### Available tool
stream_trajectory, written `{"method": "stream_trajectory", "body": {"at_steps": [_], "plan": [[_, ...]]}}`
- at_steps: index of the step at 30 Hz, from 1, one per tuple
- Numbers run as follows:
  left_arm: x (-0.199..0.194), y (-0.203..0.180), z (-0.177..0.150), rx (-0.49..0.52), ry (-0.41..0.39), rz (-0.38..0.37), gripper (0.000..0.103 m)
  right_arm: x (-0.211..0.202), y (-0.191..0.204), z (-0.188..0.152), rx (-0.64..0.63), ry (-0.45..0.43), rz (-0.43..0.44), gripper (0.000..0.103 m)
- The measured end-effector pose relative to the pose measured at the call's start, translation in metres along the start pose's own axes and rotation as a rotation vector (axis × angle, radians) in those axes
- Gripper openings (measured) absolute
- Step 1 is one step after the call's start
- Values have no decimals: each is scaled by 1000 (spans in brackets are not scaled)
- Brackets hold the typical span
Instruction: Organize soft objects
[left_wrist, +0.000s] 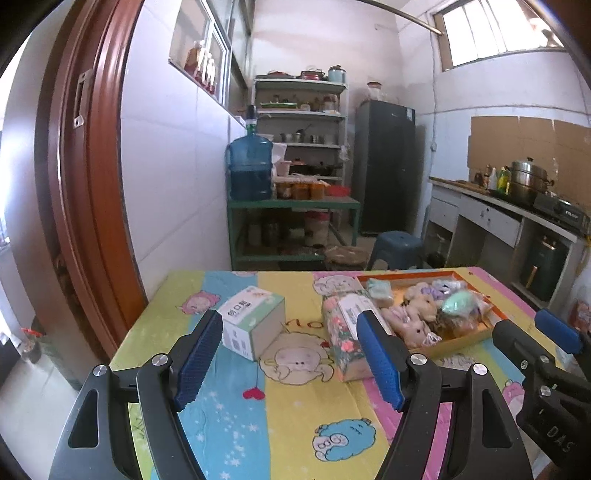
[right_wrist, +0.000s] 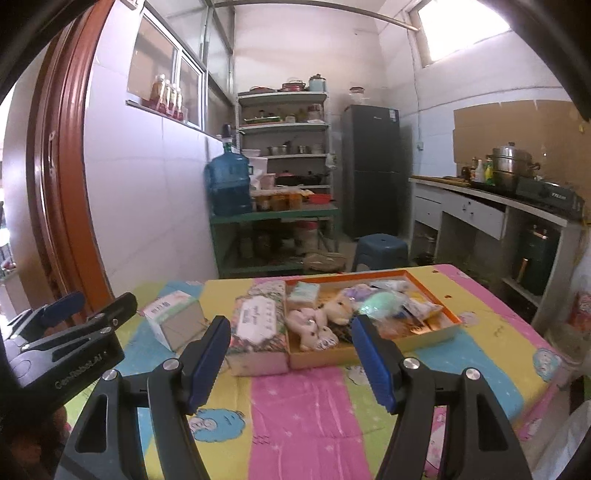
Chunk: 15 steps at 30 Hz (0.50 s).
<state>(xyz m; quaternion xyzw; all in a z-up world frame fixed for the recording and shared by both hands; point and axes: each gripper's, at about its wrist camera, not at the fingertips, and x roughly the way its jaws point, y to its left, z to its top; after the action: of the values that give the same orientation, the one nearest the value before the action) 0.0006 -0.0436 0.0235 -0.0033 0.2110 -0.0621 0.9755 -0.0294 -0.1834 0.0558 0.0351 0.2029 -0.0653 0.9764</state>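
An orange tray (left_wrist: 465, 339) (right_wrist: 325, 356) lies on the far right part of the table and holds several soft things: beige plush bunnies (left_wrist: 410, 325) (right_wrist: 314, 326), a green fluffy ball (left_wrist: 458, 301) (right_wrist: 380, 301) and small packets. A floral soft tissue pack (left_wrist: 343, 332) (right_wrist: 258, 325) lies against the tray's left side. Left of it stands a white and green box (left_wrist: 251, 321) (right_wrist: 173, 317). My left gripper (left_wrist: 288, 354) (right_wrist: 88, 306) hovers open over the table's near part, empty. My right gripper (right_wrist: 291, 363) (left_wrist: 535, 332) is beside it on the right, open and empty.
The table (left_wrist: 295, 406) (right_wrist: 303, 406) wears a striped cartoon cloth. Beyond it stand a blue stool (left_wrist: 395, 247), a green rack with a water jug (left_wrist: 249, 166), a dark fridge (left_wrist: 384, 166) and a counter with a steel pot (left_wrist: 528, 181). A brown door frame (left_wrist: 85, 221) rises at left.
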Motion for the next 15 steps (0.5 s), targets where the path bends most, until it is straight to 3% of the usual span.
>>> {"method": "stream_trajectory", "body": {"at_steps": [15], "plan": [[-7, 0, 0, 10, -5, -21, 77, 0, 0, 2, 27, 9, 10, 68]]}}
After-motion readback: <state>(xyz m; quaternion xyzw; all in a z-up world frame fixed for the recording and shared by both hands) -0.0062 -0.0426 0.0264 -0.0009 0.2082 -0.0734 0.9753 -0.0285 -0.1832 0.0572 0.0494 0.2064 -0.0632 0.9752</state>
